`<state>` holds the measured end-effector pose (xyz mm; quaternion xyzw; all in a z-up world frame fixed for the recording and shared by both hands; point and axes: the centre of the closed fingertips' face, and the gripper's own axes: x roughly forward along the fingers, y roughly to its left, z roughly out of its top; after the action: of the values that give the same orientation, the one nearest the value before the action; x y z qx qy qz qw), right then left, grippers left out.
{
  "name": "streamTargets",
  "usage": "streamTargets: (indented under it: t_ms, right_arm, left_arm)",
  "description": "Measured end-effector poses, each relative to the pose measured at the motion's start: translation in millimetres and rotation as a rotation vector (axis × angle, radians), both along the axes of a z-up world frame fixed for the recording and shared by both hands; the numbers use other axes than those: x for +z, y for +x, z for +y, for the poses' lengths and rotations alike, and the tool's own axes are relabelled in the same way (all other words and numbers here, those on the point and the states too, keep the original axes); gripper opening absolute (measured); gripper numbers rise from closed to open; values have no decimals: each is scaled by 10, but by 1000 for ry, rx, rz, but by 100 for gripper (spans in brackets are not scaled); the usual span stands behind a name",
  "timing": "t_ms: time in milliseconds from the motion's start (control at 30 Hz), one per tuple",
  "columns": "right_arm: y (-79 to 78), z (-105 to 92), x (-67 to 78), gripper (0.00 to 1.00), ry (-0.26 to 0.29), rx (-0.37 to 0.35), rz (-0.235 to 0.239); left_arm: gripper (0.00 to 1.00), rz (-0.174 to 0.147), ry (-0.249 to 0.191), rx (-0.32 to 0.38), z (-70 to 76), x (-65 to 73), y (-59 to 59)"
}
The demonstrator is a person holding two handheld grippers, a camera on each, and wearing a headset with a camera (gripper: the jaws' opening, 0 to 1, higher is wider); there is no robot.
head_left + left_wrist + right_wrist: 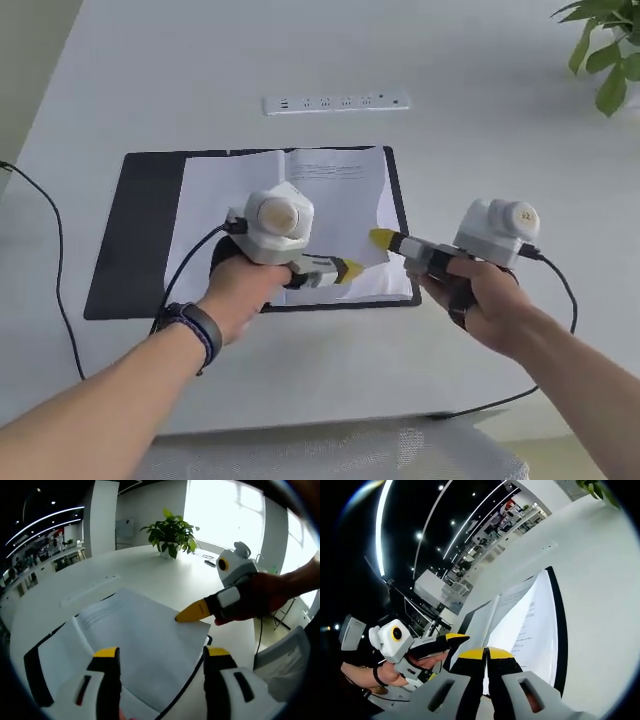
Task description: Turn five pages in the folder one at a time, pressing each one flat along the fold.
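A black folder (135,230) lies open on the white table, its white pages on the right half. The top page (340,200) is raised at its right edge. My right gripper (381,238) is shut on that edge; in the right gripper view its yellow tips (486,654) meet on the paper (520,625). My left gripper (345,270) hovers over the lower part of the pages, just left of the right one. In the left gripper view its jaws (162,652) stand wide open above the sheet (145,640), and the right gripper (192,612) pinches the sheet's corner.
A white power strip (335,102) lies behind the folder. A potted plant (605,50) stands at the far right corner. A black cable (55,260) trails along the table's left side. A grey chair back (330,450) sits below the near edge.
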<state>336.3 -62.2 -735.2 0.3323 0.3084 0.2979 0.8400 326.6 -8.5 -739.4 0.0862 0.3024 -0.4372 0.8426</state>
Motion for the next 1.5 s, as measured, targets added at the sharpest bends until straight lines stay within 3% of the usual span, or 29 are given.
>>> streamTargets:
  t_ms: [400, 700, 1100, 1500]
  right_arm:
    - [25, 152, 175, 0, 24, 13, -24]
    - [51, 362, 334, 0, 31, 52, -67]
    - [44, 877, 633, 0, 52, 155, -137]
    - [25, 1381, 682, 0, 55, 252, -145]
  left_arm:
    - [68, -21, -24, 78, 426, 149, 30]
    - [69, -43, -24, 129, 795, 252, -18]
    - [71, -67, -11, 171, 1281, 341, -114]
    - [72, -79, -9, 226, 1683, 392, -282]
